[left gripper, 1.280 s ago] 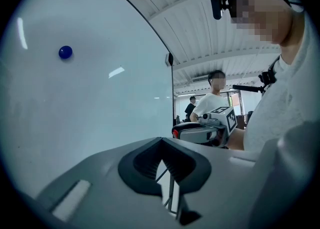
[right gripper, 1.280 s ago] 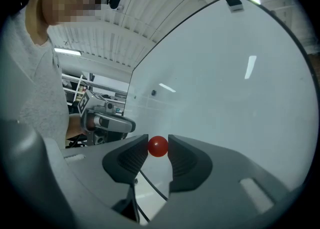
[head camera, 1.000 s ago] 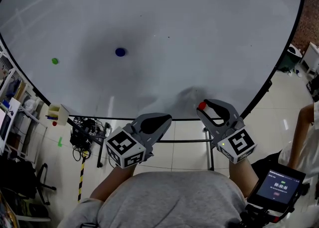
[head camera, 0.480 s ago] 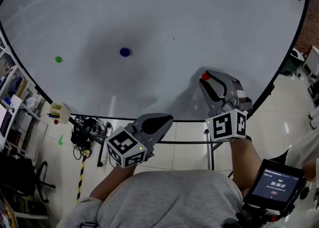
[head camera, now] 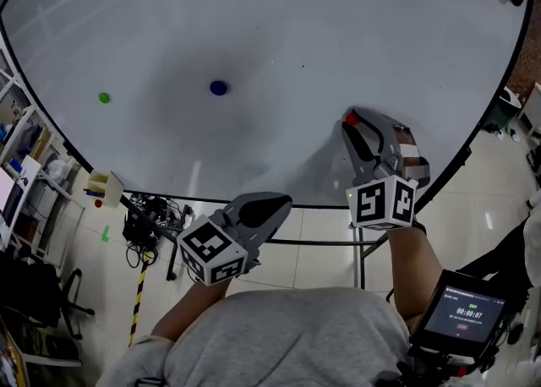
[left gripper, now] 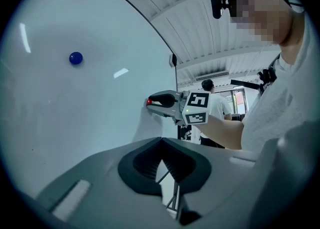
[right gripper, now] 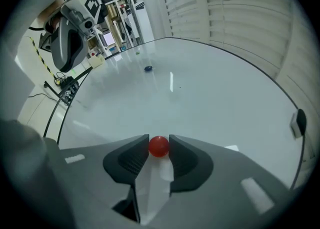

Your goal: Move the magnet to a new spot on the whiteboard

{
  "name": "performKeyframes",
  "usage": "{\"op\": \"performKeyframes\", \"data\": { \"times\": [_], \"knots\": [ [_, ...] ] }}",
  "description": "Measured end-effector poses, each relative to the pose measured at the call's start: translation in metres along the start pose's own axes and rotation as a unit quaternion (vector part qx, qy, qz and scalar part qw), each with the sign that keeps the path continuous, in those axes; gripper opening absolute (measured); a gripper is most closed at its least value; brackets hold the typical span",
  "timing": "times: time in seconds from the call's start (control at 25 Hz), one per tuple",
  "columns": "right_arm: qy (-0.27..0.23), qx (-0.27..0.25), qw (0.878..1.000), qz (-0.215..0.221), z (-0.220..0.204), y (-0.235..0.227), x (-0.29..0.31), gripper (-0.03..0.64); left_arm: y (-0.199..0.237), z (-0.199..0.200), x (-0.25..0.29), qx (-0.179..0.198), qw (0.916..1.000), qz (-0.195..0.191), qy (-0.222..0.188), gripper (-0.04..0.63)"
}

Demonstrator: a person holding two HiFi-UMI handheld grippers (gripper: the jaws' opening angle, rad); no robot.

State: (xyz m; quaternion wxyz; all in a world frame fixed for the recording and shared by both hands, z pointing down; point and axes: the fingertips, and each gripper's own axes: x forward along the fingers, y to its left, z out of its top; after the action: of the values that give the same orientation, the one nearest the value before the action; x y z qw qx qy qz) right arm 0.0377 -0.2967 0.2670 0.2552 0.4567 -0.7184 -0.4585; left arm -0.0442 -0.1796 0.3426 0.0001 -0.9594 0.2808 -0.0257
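**Shifted up-board: right claw [head camera: 355,126] with red magnet [right gripper: 159,146]**

Sits further in from the whiteboard [head camera: 279,22] rim at 6 o'clock than a second ago, and more upright. Half closed, pinching the red magnet between both pads at about 4 o'clock on the board. Cannot tell whether it touches the board. Left claw [head camera: 269,206]: shut, empty, parked below the rim. Looks mid-carry. Next: choose bare white well apart from blue magnet [head camera: 219,87] and green magnet [head camera: 104,98], press flat, spread the pads, back straight off.
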Motion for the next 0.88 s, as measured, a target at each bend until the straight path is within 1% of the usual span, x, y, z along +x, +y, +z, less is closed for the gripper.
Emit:
{"op": "performKeyframes", "data": {
  "times": [0.28, 0.44, 0.52, 0.56, 0.64, 0.72, 0.76, 0.8, 0.88],
  "knots": [
    [0.016, -0.040, 0.999, -0.025, -0.004, 0.001, 0.003, 0.117, 0.000, 0.002, -0.005, -0.001, 1.0000, 0.007, -0.002, -0.025],
    [0.011, -0.031, 0.999, -0.017, -0.001, 0.001, 0.004, 0.121, 0.001, 0.002, -0.004, -0.002, 1.0000, 0.007, -0.003, -0.025],
    [0.004, -0.012, 1.000, -0.004, 0.001, 0.003, 0.003, 0.139, 0.001, 0.003, -0.004, -0.001, 1.0000, 0.005, -0.003, -0.025],
    [-0.001, 0.005, 1.000, 0.004, 0.001, 0.004, 0.001, 0.160, 0.001, 0.002, -0.003, -0.002, 1.0000, 0.004, -0.004, -0.025],
    [-0.016, 0.051, 0.998, 0.021, 0.001, 0.007, -0.007, 0.169, 0.000, 0.000, -0.002, -0.002, 1.0000, 0.003, -0.003, -0.025],
    [-0.037, 0.117, 0.991, 0.049, 0.004, 0.012, -0.017, 0.167, 0.001, -0.001, -0.001, -0.003, 1.0000, 0.001, -0.003, -0.025],
    [-0.051, 0.155, 0.984, 0.068, 0.007, 0.016, -0.023, 0.163, 0.002, -0.002, 0.000, -0.003, 1.0000, 0.000, -0.004, -0.025],
    [-0.067, 0.196, 0.974, 0.086, 0.010, 0.020, -0.029, 0.150, 0.003, -0.002, 0.000, -0.003, 1.0000, -0.001, -0.004, -0.025],
    [-0.096, 0.270, 0.951, 0.115, 0.014, 0.029, -0.044, 0.117, 0.005, -0.003, 0.002, -0.005, 1.0000, -0.004, -0.005, -0.025]
  ]
}}
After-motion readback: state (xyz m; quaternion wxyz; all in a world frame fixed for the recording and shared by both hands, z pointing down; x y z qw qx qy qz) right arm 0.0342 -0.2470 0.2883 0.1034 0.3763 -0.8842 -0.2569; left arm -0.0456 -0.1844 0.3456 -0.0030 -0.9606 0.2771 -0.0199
